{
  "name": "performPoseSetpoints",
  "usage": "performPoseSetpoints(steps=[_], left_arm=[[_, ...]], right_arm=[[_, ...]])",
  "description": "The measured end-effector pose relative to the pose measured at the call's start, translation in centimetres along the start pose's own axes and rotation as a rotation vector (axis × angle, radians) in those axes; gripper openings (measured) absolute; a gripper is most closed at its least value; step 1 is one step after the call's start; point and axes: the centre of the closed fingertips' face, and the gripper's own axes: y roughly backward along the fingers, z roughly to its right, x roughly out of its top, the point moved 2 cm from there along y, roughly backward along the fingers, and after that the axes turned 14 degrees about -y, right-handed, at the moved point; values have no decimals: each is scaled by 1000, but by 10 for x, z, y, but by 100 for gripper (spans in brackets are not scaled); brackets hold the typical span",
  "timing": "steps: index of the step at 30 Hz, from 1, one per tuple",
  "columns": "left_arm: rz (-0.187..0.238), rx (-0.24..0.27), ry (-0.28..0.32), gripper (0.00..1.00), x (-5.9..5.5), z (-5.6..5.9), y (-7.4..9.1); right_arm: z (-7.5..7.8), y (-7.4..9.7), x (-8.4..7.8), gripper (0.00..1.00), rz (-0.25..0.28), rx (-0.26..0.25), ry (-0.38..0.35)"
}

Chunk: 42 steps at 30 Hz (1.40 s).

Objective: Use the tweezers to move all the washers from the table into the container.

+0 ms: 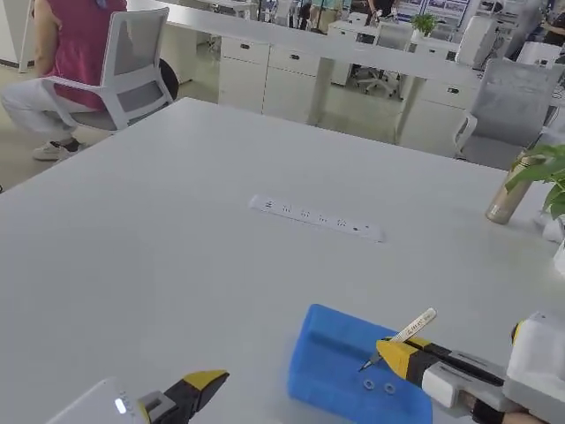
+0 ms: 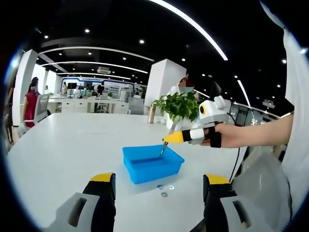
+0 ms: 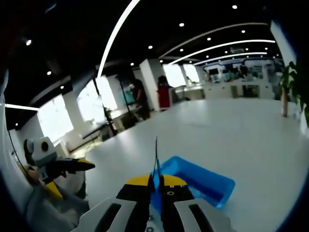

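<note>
The step in hand looks to us like a drop into the container, and we would do it this way. Our left gripper (image 2: 159, 178), at the left, low over the table (image 1: 177, 221) with its jaws wide apart and nothing in them, can stay out of the way or steady the container. The three washers (image 2: 164, 195) on the table are flat and will likely slide, so we should come down steeply on one and nip it by its rim. The blue container (image 2: 145, 171) has low walls. We should ease the squeeze only when the tip is well inside them and low, so that nothing bounces out. At the right, our right gripper (image 1: 395, 355) has its jaws pinched tight on the tweezers (image 1: 413, 329). Whether the tip carries a washer is too small for us to tell.

In the left gripper view the three washers lie close together on the bare table, just beside the near wall of the container. They are nearer to our left gripper than to the right one. The tweezers' tip points down over the inside of the container, so the near wall stands between it and those washers. In the head view two small rings (image 1: 367, 384) show against the blue just below the tip, and we judge them to be washers already inside.
</note>
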Motion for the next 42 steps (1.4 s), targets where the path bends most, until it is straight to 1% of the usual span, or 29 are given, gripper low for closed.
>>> performPoseSetpoints(steps=[2,4,5,6,7,8,9,12,13,15,17,23,25,26,27,29,33,36,37,38,40,42], left_arm=[[-3,-1,-1,75,0,0,0],[-3,0,-1,75,-1,0,0],[-3,0,0,74,-1,0,0],[-3,-1,1,74,-1,0,0],[-3,-2,2,74,-1,0,0],[-5,-3,2,74,-1,0,0],[-8,-4,0,74,-2,0,0],[-11,-5,-3,74,-2,1,0],[-13,-6,-2,74,-2,1,0],[-16,-7,0,74,-3,1,0],[-22,-7,-2,73,-4,1,0],[-22,-8,-3,73,-4,1,0],[-24,-5,-4,73,-4,1,0],[-24,-6,-4,73,-4,1,0],[-24,-7,-4,73,-4,1,0],[-30,-9,-7,73,-5,1,-1],[-33,-12,-10,73,-5,2,-1],[-37,-13,-12,73,-6,2,-1],[-37,-14,-12,73,-6,2,-1],[-37,-15,-13,73,-6,2,-1],[-39,-17,-16,73,-6,2,-1],[-40,-19,-18,73,-6,3,-1]], right_arm=[[-9,2,-8,3,-15,26,-7],[-13,3,-19,3,-39,37,-5],[-12,4,-24,3,-56,41,-2],[-12,4,-31,3,-80,40,1],[-11,4,-34,3,-86,37,2],[-10,4,-42,3,-114,35,2],[-10,3,-44,3,-122,32,7],[-6,3,-62,3,-198,4,56],[-8,1,-64,3,-198,7,62],[-7,0,-71,3,-226,11,81],[-3,0,-78,3,-257,-10,99],[-1,0,-81,3,-259,-13,85],[-2,0,-85,3,-277,-16,102],[-3,1,-85,3,-276,-17,111],[0,1,-84,3,-274,-12,108],[0,2,-85,3,-282,-6,117],[-9,3,-89,3,-298,17,174],[-23,3,-97,3,-334,60,255],[-16,4,-96,3,-344,65,275],[-19,4,-98,3,-350,74,304],[-24,4,-103,3,-362,81,328],[-24,4,-107,4,-373,91,361]])
